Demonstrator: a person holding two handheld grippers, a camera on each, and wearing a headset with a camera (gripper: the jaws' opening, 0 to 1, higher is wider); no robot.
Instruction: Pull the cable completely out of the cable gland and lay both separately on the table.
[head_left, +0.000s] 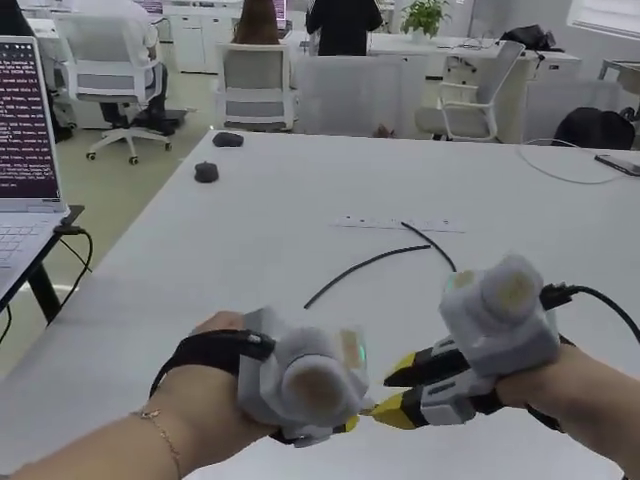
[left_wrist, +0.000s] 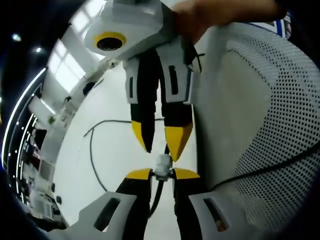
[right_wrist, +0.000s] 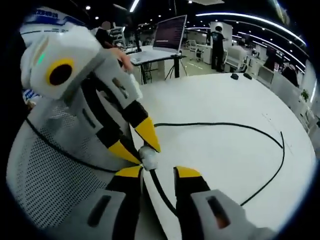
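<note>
**Left gripper pinches the cable gland, right gripper is open around the cable**

The two grippers meet tip to tip low over the white table (head_left: 300, 200), close to the person. A hand holds each one.

The left gripper (left_wrist: 162, 174) has its two yellow tips pressed in on the small white cable gland (left_wrist: 163, 166). The gland sits right between the tips, held up off the table.

The black cable (right_wrist: 225, 126) is in the gland. One part of it comes out of the gland and runs back between the left gripper's own jaws. Another part runs toward the right gripper.

The right gripper (right_wrist: 158, 172) points at the gland from the other side. Its jaws are apart. The cable passes through the gap between them, and I cannot tell if it touches either jaw. Its tips are just beside the gland.

The rest of the cable lies on the table in a big loose curve, out past the grippers.

Far off on the table is a dark mouse (head_left: 206, 172). A laptop (head_left: 25, 130) with its screen on stands on a small stand to the left.
</note>
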